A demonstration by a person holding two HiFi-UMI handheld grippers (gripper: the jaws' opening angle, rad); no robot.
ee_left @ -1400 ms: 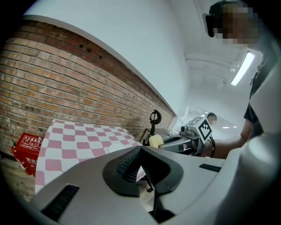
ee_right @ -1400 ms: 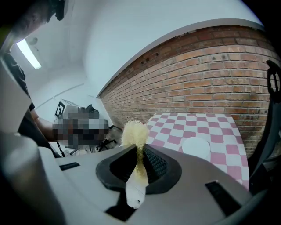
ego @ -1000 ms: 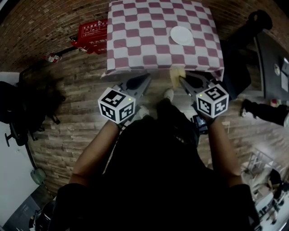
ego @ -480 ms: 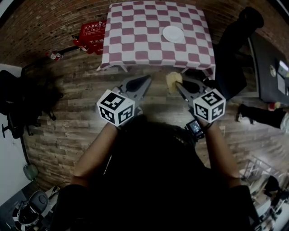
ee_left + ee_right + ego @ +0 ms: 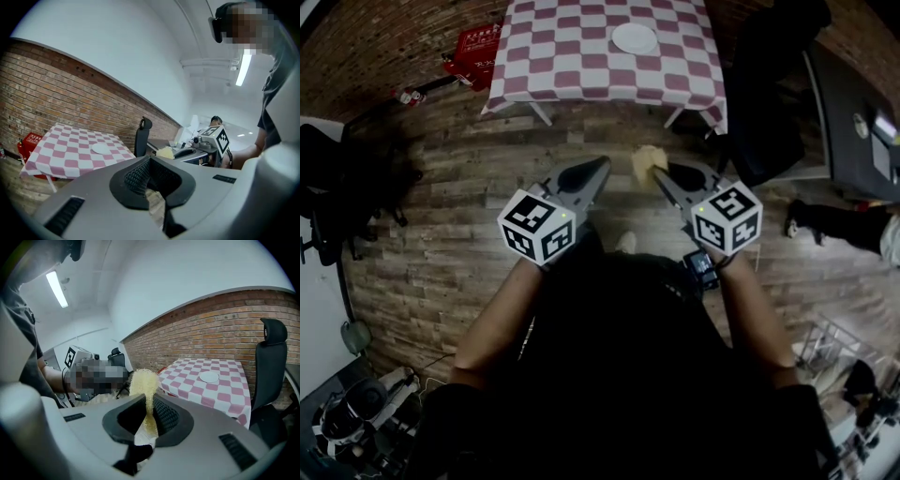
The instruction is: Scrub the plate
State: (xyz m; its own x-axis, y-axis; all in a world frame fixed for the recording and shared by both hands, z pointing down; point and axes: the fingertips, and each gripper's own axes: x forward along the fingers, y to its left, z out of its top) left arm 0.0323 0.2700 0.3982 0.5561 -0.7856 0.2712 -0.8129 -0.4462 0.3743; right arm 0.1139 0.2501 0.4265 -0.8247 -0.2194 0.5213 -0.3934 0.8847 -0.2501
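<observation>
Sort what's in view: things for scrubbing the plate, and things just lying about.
For the job: white plate on the checked table; yellow scrub pad, pinched in the right gripper; left gripper, shut and empty.
Lying about: red box, black office chair, dark desk.

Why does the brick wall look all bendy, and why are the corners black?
Left gripper view: the wide-angle lens curves the brick wall and leaves black corners. Right gripper view: same bend, and the ceiling light glares white. Head view: dim, the floor bows at the edges, and the checkered table is brightest.
</observation>
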